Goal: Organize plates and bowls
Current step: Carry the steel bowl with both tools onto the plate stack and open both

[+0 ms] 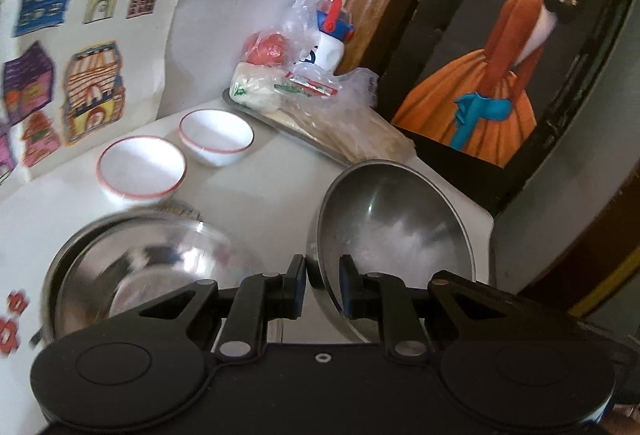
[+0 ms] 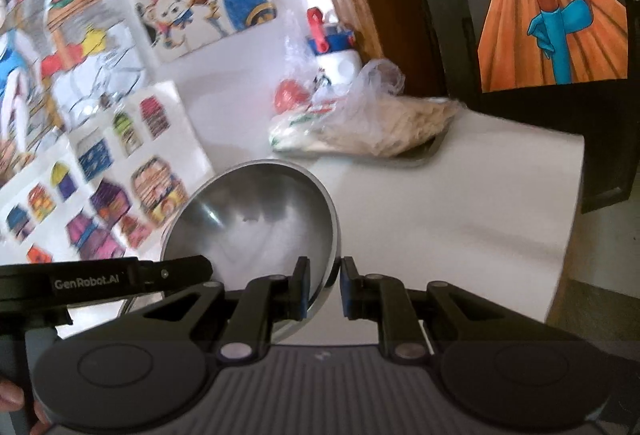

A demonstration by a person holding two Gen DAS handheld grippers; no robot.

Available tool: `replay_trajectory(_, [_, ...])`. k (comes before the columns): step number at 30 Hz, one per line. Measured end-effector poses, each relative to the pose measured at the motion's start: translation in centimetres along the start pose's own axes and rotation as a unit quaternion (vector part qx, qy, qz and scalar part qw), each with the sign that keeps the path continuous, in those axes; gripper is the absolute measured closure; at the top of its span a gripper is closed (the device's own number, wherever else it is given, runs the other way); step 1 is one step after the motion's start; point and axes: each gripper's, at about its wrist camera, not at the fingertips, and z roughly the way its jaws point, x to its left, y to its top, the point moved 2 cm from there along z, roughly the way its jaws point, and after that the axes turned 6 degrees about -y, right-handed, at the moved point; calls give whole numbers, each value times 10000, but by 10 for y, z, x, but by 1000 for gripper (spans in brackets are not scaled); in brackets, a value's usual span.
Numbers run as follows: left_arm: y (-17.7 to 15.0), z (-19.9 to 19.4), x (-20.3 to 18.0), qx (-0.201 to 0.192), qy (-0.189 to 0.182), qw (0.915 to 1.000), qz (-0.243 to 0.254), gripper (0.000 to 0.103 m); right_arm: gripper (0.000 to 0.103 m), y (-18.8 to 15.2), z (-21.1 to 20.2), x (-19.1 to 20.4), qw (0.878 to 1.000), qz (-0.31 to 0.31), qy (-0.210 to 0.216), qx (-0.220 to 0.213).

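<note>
White tabletop (image 2: 460,195) lies under both your grippers. Your left gripper (image 1: 322,287) and right gripper (image 2: 324,287) each clamp opposite edges of one steel bowl (image 1: 394,231), held tilted above the surface, probably so it travels steadily to a stack. Just left of it sit the nested steel bowls (image 1: 148,267), a likely destination. Farther back stand two white bowls (image 1: 142,169) side by side, then a tray (image 1: 280,123) of bagged food and drawings against the wall.
</note>
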Motion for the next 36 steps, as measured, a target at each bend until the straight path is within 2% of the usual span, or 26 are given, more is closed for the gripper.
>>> replay_trajectory(6, [-40,-38,7,64,48,9999,79,84,85,-36,-22,16,9996,-138,72,246])
replay_trajectory(11, [-63,-60,16,100,96,9998,119,84,84,-56,-34,27,9986,-257,167,423])
replay_trajectory(15, [-79,-72,28,291,125,9995,-7,84,84,-65,-38,36,9967,-411,255,652])
replay_trajectory(25, [-98,-73,45,913,147,9956,-173,84,82,-70,-34,45,9878,-810,313,1294])
replay_trajectory(36, [-94,-67,51,1051,174,9943,-105,82,80,-65,-23,47,9865,-839,438,1337])
